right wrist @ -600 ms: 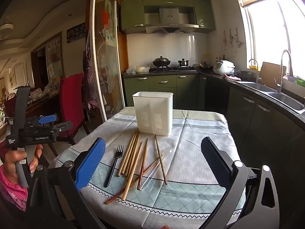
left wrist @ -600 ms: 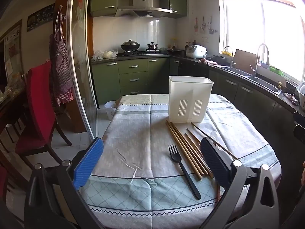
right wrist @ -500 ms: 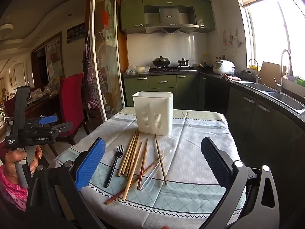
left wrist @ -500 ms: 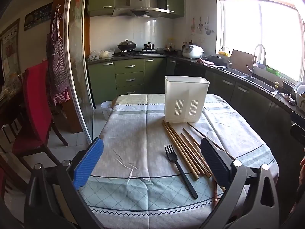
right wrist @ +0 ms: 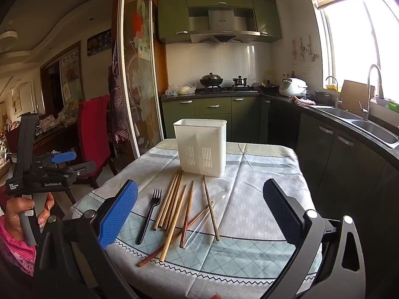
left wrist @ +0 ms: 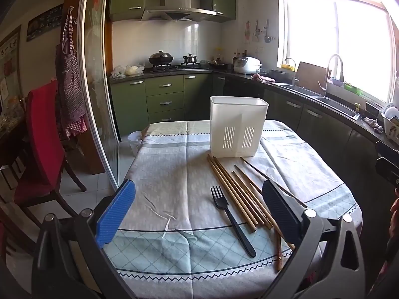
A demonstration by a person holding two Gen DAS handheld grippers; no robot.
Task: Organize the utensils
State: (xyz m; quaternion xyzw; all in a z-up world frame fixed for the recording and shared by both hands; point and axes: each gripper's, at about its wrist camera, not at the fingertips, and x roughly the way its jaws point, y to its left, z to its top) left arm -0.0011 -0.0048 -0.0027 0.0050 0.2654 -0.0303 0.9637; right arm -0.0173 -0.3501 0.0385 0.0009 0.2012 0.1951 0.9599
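Note:
A white slotted utensil holder (left wrist: 238,127) (right wrist: 201,147) stands upright at the far middle of the table. In front of it lie a black plastic fork (left wrist: 232,220) (right wrist: 149,215), several wooden chopsticks (left wrist: 235,194) (right wrist: 174,204) and a clear plastic utensil (right wrist: 202,220). My left gripper (left wrist: 199,214) is open and empty, above the near table edge, with the fork between its fingers in view. My right gripper (right wrist: 199,214) is open and empty, short of the chopstick pile. The left gripper also shows in the right wrist view (right wrist: 59,164), held in a hand at the far left.
The table has a patterned cloth (left wrist: 169,186) (right wrist: 261,199). A red chair (left wrist: 42,144) (right wrist: 93,127) stands left of the table beside a glass sliding door (left wrist: 97,99). Green cabinets (left wrist: 164,99) and a sink counter (left wrist: 324,99) run behind and to the right.
The left gripper has drifted slightly left and nearer to the table, so the holder and fork sit a little left in its view. The right gripper has not moved.

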